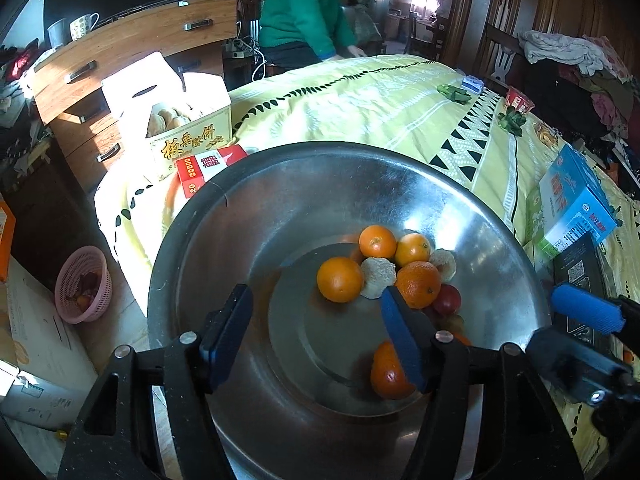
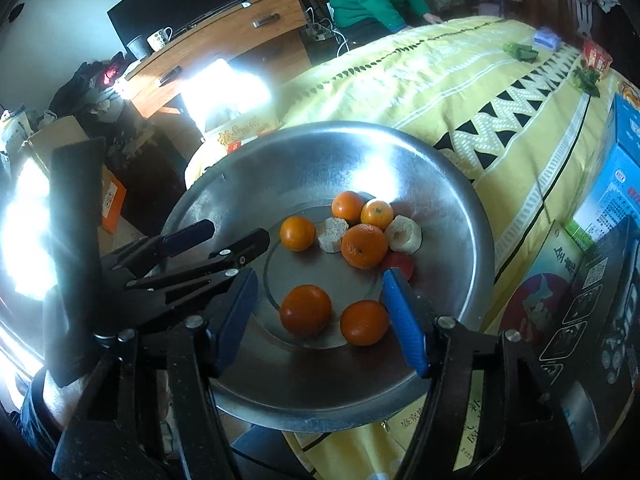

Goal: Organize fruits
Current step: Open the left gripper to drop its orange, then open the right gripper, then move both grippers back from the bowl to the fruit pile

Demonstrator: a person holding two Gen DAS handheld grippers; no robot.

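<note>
Where sunlight falls: yellow bedspread (image 1: 360,100), dresser (image 1: 132,48).

The left gripper (image 1: 316,336) was held with its two blue-padded fingers (image 1: 226,332) spread wide apart, and nothing was between them. The right gripper (image 2: 320,320) was spread wide in the same way, its fingers (image 2: 404,320) also holding nothing. Both pointed forward and a little downward. The two were close together, side by side: in the right wrist view the left gripper's fingers entered from the left edge.
</note>
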